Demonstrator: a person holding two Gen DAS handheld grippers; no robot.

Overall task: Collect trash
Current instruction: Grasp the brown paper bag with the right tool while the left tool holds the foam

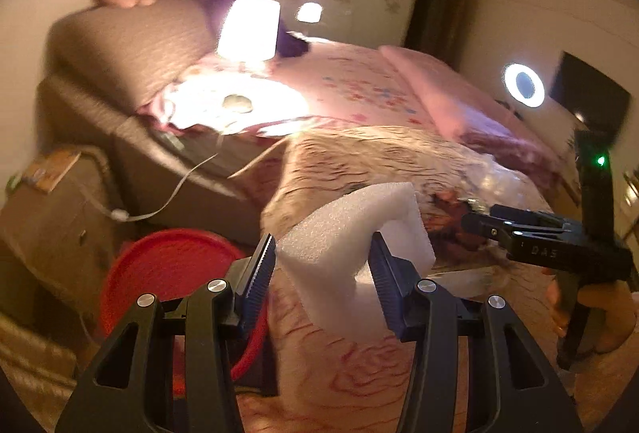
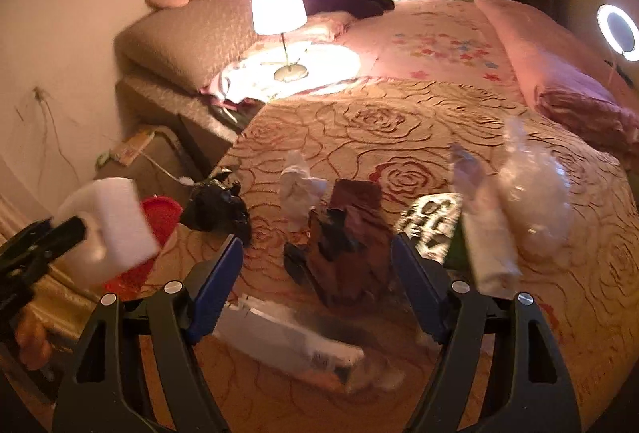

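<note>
Bed [image 2: 399, 121]: rose bedspread, trash scattered near my edge.
Red bin [image 1: 175, 265]: on the floor beside the bed.
Left tongs [image 1: 323, 265]: clamped on a white foam block [image 1: 351, 233], off the bed.
Right tongs [image 2: 317, 269]: wide apart, empty, over a brown wrapper [image 2: 351, 233].
Risk: I judge the foam could slip and miss the bin.

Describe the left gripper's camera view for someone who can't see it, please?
The left gripper clamps a white foam block between its blue pads, lifted above a rose-patterned bedspread. A red bin sits on the floor to the left, and the right gripper reaches in from the right. A lit lamp glows on the bed behind.
</note>
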